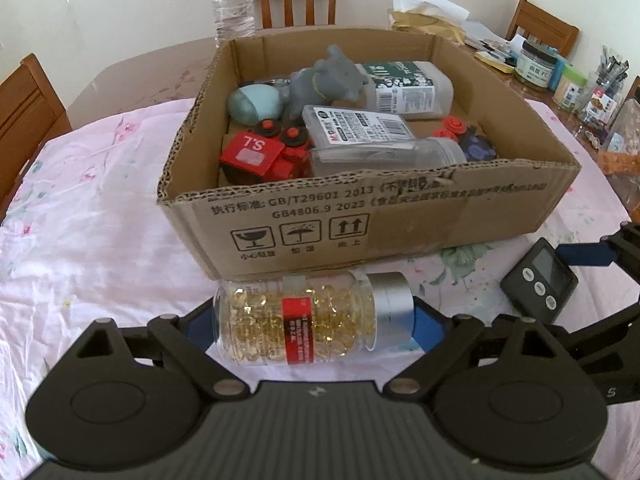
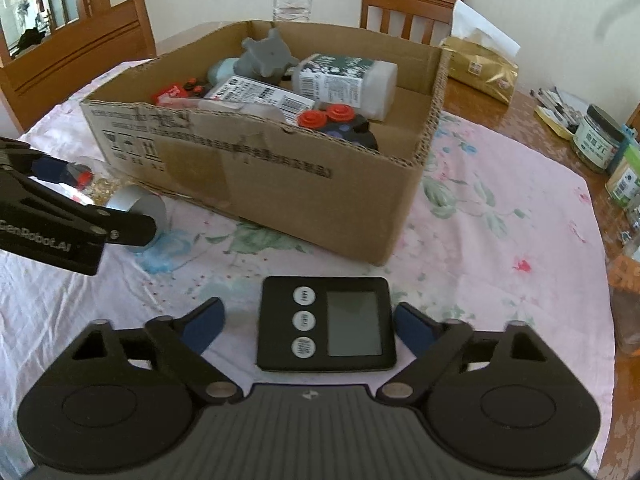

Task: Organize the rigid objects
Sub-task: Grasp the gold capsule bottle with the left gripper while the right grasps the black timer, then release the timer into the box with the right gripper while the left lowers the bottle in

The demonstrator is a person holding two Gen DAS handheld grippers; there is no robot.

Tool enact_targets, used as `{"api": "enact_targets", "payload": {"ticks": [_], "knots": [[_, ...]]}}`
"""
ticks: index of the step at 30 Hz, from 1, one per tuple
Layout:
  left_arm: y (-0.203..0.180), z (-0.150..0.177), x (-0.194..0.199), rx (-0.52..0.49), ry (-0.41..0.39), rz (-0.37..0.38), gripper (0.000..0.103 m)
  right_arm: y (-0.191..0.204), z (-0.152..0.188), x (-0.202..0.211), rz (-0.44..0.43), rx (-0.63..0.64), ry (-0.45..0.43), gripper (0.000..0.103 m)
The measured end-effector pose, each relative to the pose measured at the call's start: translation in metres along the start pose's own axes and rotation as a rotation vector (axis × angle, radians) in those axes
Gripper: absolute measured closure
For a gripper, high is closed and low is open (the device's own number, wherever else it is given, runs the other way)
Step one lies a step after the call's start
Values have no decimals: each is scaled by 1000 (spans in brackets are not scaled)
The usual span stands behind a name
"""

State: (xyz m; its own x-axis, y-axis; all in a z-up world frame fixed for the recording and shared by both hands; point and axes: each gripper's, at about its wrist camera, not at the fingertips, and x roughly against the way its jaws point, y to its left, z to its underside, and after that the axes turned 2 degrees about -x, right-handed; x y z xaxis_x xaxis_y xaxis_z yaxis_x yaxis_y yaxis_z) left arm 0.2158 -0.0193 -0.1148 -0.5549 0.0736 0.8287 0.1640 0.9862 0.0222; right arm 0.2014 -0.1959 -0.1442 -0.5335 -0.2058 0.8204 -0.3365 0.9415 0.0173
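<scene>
A clear capsule bottle [image 1: 312, 318] with a silver cap lies on its side on the cloth, in front of the cardboard box [image 1: 400, 220]. My left gripper [image 1: 316, 326] spans it end to end, pads touching base and cap. A black digital timer [image 2: 326, 324] lies flat between the fingers of my right gripper [image 2: 310, 322], which stands open with gaps on both sides. The timer also shows in the left wrist view [image 1: 540, 280]. The box [image 2: 280, 184] holds a grey elephant toy [image 1: 324, 80], red toy truck [image 1: 260, 158], bottles and other items.
A pink floral cloth [image 1: 92, 240] covers the table. A water bottle [image 1: 232, 0] stands behind the box. Jars and clutter [image 2: 600, 144] line the right side, a gold tissue pack [image 2: 480, 66] at back right. Wooden chairs [image 2: 76, 56] surround the table.
</scene>
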Motion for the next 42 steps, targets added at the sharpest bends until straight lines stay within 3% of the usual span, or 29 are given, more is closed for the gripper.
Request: {"api": "enact_targets", "payload": {"ticks": [4,18,26,33,42], "knots": [[0,0,1,-3,-5,1,9,1,-1,3,8,-8,7,24],[2,-5,6,-44,-26,6,9,2,-3,3,39,-54,27,28],[-2,-8,2,-94,1,-4,9,4,-2,4,51,-47,35,29],[4,-7,3,-78,26,47,10,3,-2,7,51,-44,38,29],[12,-6,21,-147,51,76,10,-5,-11,30,35,-4,34,29]]}}
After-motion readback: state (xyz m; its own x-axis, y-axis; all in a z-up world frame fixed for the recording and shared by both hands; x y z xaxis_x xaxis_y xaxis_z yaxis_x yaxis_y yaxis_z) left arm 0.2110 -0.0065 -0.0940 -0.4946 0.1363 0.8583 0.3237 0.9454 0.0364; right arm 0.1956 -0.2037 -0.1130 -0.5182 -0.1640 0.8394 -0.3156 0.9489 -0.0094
